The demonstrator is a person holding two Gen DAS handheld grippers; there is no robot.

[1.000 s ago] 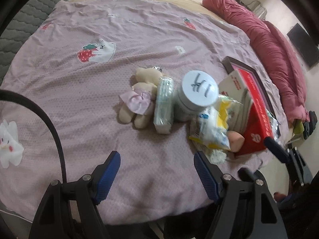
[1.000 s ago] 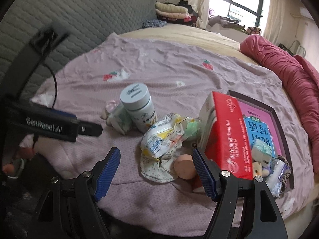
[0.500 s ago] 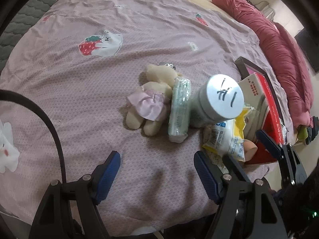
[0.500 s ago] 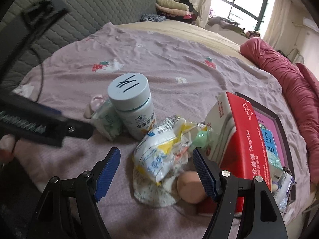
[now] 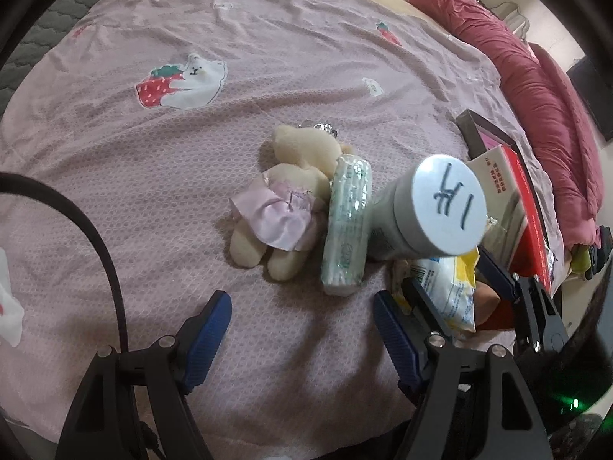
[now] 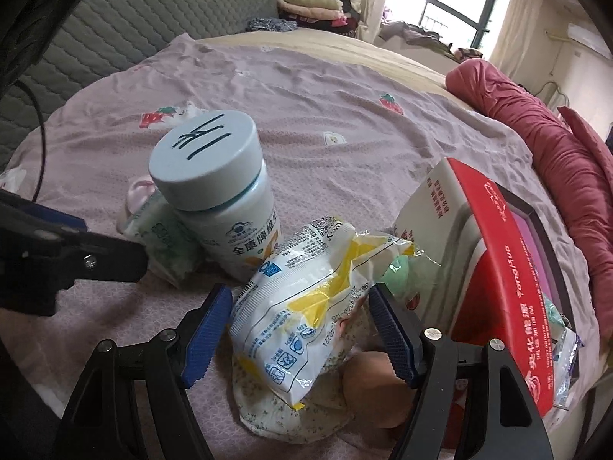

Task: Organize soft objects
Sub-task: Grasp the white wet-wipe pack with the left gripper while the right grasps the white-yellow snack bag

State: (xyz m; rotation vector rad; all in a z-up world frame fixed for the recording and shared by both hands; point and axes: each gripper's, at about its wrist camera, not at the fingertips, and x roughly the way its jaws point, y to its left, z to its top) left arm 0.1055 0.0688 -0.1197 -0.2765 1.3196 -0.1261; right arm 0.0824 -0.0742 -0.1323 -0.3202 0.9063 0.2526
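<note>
Clearly red box point(image 6: 509, 306) reads "TongHua"; bottle lid point(image 6: 203, 161) bears handwritten marks.

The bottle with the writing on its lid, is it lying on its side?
No, the bottle stands upright on the bedspread, lid up.

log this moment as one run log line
left gripper: open, empty, above sheet near plush | right gripper: closing around bag, not gripped | bottle: upright

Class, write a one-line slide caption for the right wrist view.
Right gripper closing around a white-and-yellow packet beside a capped bottle.
</note>
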